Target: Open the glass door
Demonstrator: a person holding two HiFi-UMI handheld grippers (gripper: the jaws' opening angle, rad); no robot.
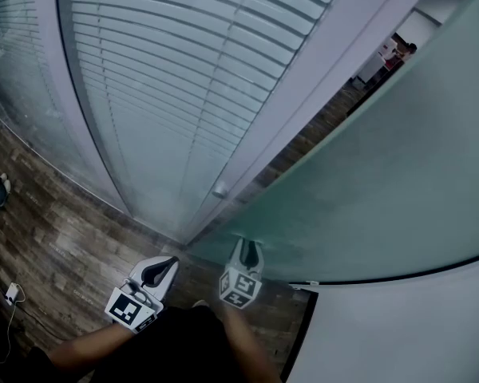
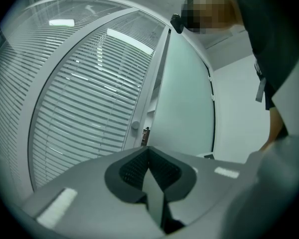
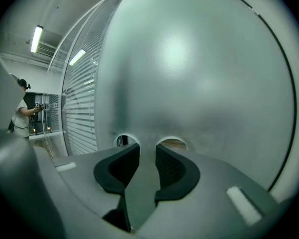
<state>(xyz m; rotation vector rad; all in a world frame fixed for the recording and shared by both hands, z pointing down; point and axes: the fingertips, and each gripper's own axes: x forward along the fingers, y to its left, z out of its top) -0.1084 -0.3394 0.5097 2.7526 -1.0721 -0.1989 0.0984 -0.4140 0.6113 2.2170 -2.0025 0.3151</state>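
The frosted glass door (image 1: 383,182) runs from low centre to the upper right of the head view, beside a glass wall with blinds (image 1: 176,78). My right gripper (image 1: 248,253) points at the door's near edge. In the right gripper view the frosted door (image 3: 189,73) fills the picture just past the right gripper (image 3: 147,151), which is open with a narrow gap and nothing pressed between its pads. Two small round clear spots (image 3: 172,143) show in the pane right above the fingertips. My left gripper (image 1: 161,270) hangs to the left of it. In its own view the left gripper (image 2: 149,153) is shut and empty, with the door (image 2: 184,98) ahead.
A small round knob (image 1: 219,190) sits on the pale frame between blinds and door. White wall (image 1: 399,325) lies at the lower right, wood-pattern floor (image 1: 56,230) at the left with a small white plug and cable (image 1: 12,294). A person (image 3: 22,108) stands far off.
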